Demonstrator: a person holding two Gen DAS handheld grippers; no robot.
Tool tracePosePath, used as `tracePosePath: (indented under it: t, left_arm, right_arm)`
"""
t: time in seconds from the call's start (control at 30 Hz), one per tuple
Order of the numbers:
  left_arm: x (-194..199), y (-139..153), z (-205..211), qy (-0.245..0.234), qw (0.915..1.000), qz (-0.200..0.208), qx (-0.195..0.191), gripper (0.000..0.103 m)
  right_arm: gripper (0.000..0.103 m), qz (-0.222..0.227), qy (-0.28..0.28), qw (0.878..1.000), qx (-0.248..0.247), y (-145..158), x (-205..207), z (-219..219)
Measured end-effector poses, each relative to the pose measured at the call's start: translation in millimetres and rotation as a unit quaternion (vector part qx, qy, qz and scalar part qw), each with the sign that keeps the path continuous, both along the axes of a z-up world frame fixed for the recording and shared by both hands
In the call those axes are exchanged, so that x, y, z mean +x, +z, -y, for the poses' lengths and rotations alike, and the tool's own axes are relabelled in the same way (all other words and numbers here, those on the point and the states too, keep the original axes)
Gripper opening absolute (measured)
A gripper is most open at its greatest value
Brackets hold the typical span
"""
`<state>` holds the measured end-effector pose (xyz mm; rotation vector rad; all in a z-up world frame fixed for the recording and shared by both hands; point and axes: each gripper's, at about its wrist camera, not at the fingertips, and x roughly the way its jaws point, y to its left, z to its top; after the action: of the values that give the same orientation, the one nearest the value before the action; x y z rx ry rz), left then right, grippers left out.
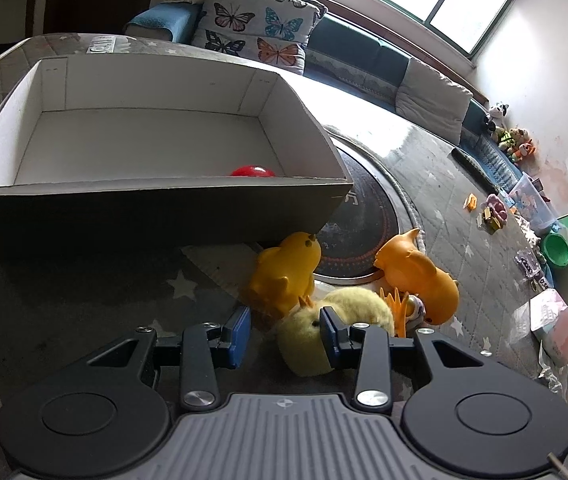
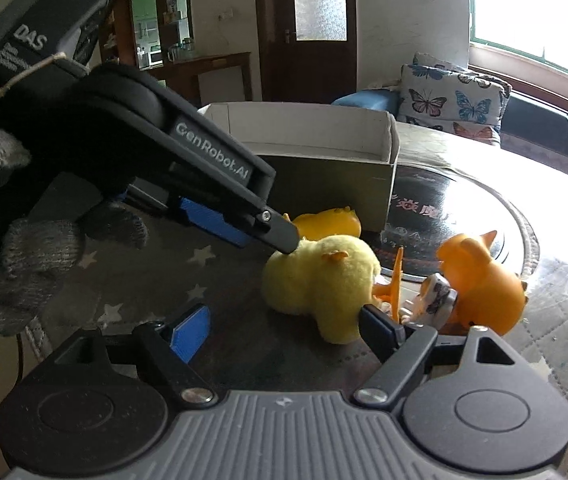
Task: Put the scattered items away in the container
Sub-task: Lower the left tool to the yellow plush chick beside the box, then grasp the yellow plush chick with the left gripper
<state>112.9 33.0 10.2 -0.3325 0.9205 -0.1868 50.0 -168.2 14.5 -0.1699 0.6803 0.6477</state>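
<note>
The left hand-held gripper stands wide open over the fuzzy pale-yellow plush chick on the star-print quilted bench, one blue pad brushing it; the right hand-held gripper is wide too, with the chick between its jaws, ungripped. Far left, the white cardboard box holds a glossy red ball, half hidden by the rim, and two smooth orange-yellow rubber animals lie near the chick.

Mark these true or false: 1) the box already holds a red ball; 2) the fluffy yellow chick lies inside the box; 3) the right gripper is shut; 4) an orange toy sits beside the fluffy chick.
1) True: a red ball lies in the white box.
2) False: the fluffy yellow chick lies on the mat outside it.
3) False: the right gripper is open.
4) True: the orange toy sits right of it.
</note>
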Motion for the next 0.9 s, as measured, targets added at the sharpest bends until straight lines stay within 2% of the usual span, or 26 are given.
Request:
tracePosePath:
  t: [0.2, 0.33, 0.5, 0.63, 0.9]
  left_arm:
    - [-1.6, -3.6, -0.9, 0.001, 1.0, -0.005, -0.002, 0.04]
    - [-2.4, -3.6, 1.5, -0.003, 1.0, -0.006, -0.004, 0.04]
    - [-3.6, -2.2, 3.1, -0.007, 0.9999, -0.007, -0.01, 0.04]
    - [-3.0, -3.5, 4.9, -0.011, 0.9998, -0.01, -0.011, 0.04]
    - [-1.3, -7.0, 2.1, -0.003, 0.9998, -0.012, -0.014, 0.04]
  right_arm:
    - [0.084, 0.018, -0.024, 1.0, 0.006, 10.5, 3.0, 14.5]
    - [0.084, 0.015, -0.035, 0.999, -0.001, 5.9, 18.4, 16.2]
    - [0.084, 0.015, -0.03, 0.999, -0.012, -3.1, 28.4, 7.7]
    - [0.079, 0.016, -0.029, 0.999, -0.017, -7.9, 31.1, -0.1]
    - [0.079, 0.012, -0.011, 1.0, -0.02, -5.8, 18.3, 2.2]
